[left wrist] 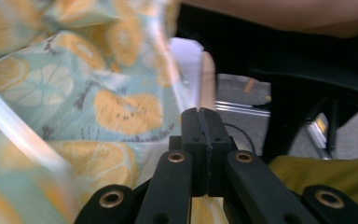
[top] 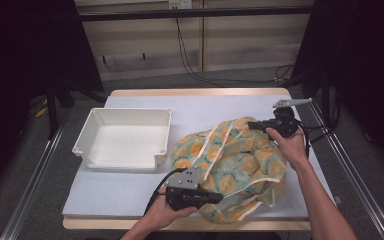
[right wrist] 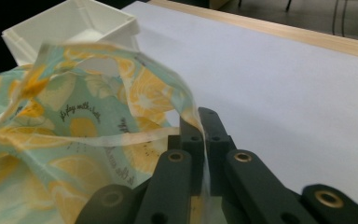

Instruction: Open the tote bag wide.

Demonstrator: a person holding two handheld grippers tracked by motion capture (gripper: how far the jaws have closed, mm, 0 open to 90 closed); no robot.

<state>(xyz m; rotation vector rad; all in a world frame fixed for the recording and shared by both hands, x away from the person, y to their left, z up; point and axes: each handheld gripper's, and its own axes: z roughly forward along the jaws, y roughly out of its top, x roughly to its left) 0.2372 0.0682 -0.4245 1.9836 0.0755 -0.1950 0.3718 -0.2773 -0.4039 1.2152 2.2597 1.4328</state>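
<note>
A cloth bag [top: 230, 160] printed with orange slices on teal, with pale handles, lies crumpled on the right half of the white table [top: 125, 197]. My left gripper [top: 219, 198] reaches in from the near edge, pointing right. Its jaws are pressed together on the bag's near edge, and the printed cloth [left wrist: 98, 93] spreads to the left of the left gripper [left wrist: 203, 114]. At the bag's far right corner, my right gripper [top: 252, 124] points left. The right gripper [right wrist: 201, 116] is shut on a thin rim of the bag [right wrist: 74, 121], which rises slightly off the table.
An empty white tray [top: 130, 111] stands on the left half of the table, close to the bag; its corner [right wrist: 74, 18] lies beyond the cloth. Bare table surface stretches behind the bag. Metal rails run along both table sides. A forearm [left wrist: 284, 14] crosses above.
</note>
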